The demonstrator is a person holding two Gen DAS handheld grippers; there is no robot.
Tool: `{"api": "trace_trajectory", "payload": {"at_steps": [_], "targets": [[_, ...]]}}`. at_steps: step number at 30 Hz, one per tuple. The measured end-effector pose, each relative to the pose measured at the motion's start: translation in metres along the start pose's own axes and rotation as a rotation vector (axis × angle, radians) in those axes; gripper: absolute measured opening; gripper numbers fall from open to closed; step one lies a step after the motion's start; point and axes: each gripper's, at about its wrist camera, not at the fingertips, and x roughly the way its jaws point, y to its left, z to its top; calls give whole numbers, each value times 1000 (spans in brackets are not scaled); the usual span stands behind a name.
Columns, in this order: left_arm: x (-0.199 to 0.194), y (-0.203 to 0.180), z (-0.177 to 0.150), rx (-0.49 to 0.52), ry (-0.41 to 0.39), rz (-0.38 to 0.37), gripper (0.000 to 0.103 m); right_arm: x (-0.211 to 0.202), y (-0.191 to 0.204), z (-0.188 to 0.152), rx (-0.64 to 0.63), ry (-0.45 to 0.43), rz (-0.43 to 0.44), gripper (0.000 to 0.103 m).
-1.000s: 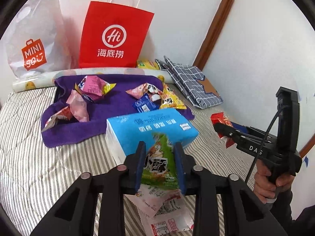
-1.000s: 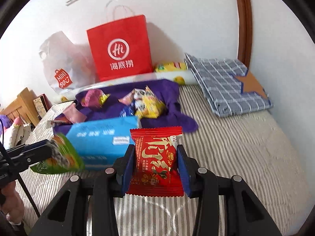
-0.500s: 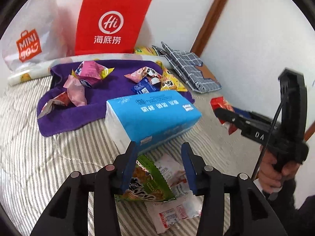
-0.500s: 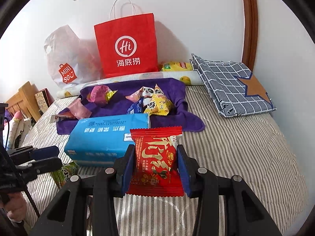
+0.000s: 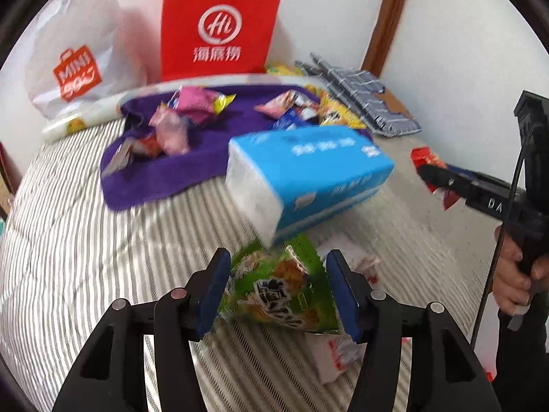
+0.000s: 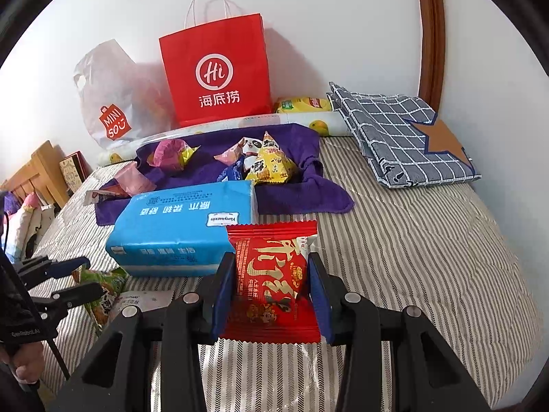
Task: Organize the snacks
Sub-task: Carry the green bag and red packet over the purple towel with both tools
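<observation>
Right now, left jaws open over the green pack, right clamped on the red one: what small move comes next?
Probably lower the right gripper and set the red snack pack beside the green snack pack, which lies between the wide-open left gripper fingers, in front of the blue tissue pack.

left gripper [image 5: 276,285] jaws spread wide, right gripper [image 6: 272,283] jaws clamped

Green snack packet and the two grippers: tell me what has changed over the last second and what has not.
The left gripper was shut on the green snack packet a second ago; it has since opened and let go. The packet now lies loose on the striped bedcover, between the spread fingers, in front of the blue tissue pack. The right gripper stays shut on the red snack packet. The snacks on the purple towel are unchanged.
</observation>
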Motion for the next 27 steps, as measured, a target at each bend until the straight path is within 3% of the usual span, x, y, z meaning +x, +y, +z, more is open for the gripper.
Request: {"api": "trace_trajectory", "payload": {"at_steps": [12,17,27], "targets": [[11,-1,-13,-3,29,55,58,2,7,-2,-12,5,9,39],[7,4,-14,-21,-5,48,48,-1,8,-1,-17,-1,6,39],[-20,7,8,-41,-81,39,48,-3,16,19,-44,-40,14,39]]}}
